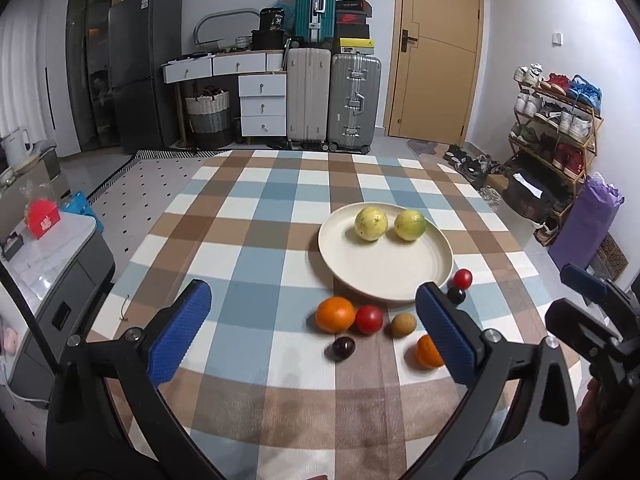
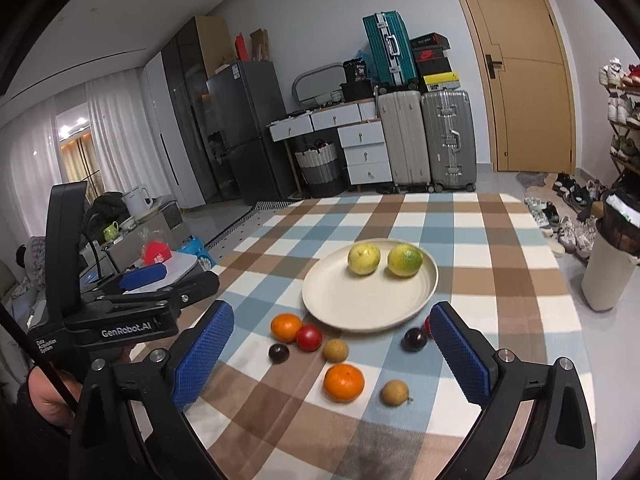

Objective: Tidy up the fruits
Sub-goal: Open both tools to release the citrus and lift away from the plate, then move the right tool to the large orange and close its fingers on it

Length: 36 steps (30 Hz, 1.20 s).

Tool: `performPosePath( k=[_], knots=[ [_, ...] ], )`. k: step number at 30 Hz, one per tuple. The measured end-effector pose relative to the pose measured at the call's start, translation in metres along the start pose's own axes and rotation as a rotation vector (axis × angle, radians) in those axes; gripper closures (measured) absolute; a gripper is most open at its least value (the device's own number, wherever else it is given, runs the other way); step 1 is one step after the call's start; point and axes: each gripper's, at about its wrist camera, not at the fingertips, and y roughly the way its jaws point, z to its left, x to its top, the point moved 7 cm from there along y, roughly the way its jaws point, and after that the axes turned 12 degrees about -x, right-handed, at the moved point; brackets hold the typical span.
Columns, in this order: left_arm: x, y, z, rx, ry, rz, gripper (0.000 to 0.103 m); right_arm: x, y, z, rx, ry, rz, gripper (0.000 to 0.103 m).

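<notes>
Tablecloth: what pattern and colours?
The tablecloth is checked in blue, brown and white; the left wrist view shows it best.

Table [image 1: 256,216] cloth: blue, brown and white checks. Plate [image 1: 400,276] cream, with two yellow-green fruits [image 1: 371,224]. Oranges [image 1: 335,314] orange, tomato [image 1: 369,319] red, plums [image 1: 343,349] dark purple. Gripper pads [image 1: 180,340] blue, ribbed.

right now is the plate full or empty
Neither: the plate holds only two yellow-green fruits at its far side; the rest is bare.
</notes>
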Motion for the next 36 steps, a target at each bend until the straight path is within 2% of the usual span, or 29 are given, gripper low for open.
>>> performPosePath(
  k=[14,28,36],
  knots=[
    [-0.054,0.028,0.011,-0.017,-0.036,0.072,0.001,-0.048,0.036,-0.004,0.010,0.017,0.130,0.003],
    [-0.075,0.060,0.037,0.011,-0.065,0.128,0.001,-0.068,0.085,0.004,0.071,0.017,0.246,0.003],
    [-0.078,0.072,0.053,0.007,-0.097,0.142,0.001,-0.068,0.102,0.012,0.069,-0.038,0.262,0.003]
  ],
)
